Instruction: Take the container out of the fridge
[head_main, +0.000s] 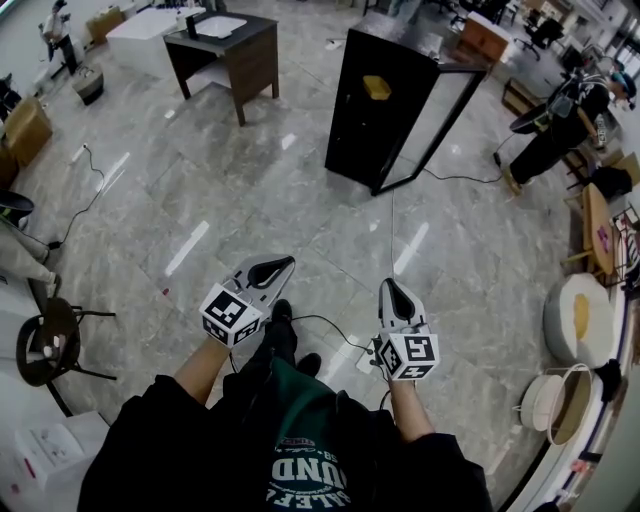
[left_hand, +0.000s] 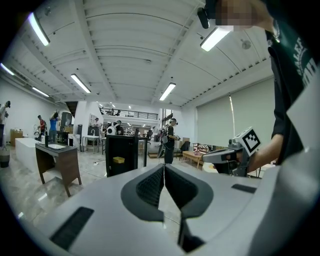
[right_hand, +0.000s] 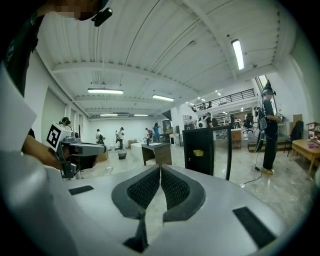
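A tall black fridge (head_main: 385, 100) stands on the marble floor ahead, its glass door (head_main: 440, 125) swung open to the right. A small yellow container (head_main: 376, 87) sits on a shelf inside; it also shows as the yellow container (left_hand: 118, 160) in the left gripper view and the yellow container (right_hand: 198, 153) in the right gripper view. My left gripper (head_main: 283, 264) and right gripper (head_main: 391, 289) are held level, well short of the fridge, both shut with nothing between the pads. The left gripper (left_hand: 163, 167) and right gripper (right_hand: 160, 168) tips meet.
A dark wooden table (head_main: 225, 50) stands far left of the fridge, a white counter (head_main: 145, 35) behind it. A cable (head_main: 455, 178) runs along the floor by the fridge door. A person (head_main: 560, 125) stands at the right. A black chair (head_main: 50, 340) is at my left.
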